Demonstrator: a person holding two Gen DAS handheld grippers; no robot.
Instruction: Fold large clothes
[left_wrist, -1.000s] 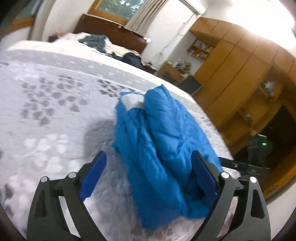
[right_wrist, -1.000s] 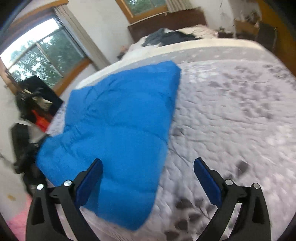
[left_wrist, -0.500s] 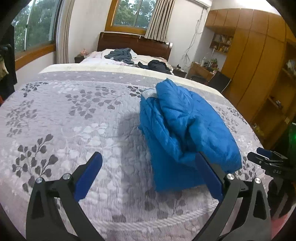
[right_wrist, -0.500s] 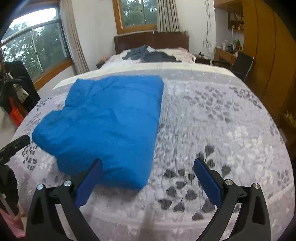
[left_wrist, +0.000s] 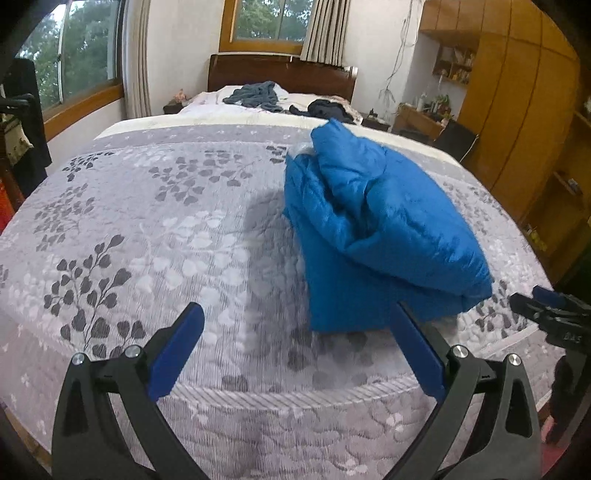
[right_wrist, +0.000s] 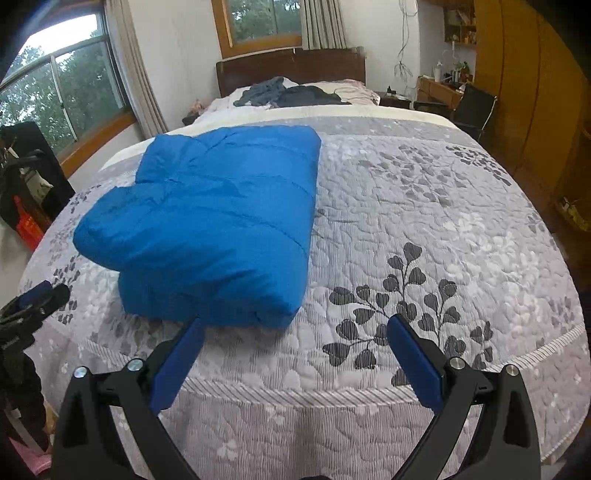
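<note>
Blue jacket (right_wrist: 214, 225) folded on bedspread (right_wrist: 424, 221). L gripper (left_wrist: 295, 347) & R gripper (right_wrist: 295, 347) spread wide, empty, clear of jacket.

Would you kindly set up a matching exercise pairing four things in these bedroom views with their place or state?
Things:
1. blue jacket
2. left claw
3. dark clothes
4. wooden wardrobe

Place or state:
A. heaped near the headboard
B. along the room's right-hand wall
C. folded on the grey leaf-patterned quilt
D. open, holding nothing

Pairs: 1-C, 2-D, 3-A, 4-B
</note>
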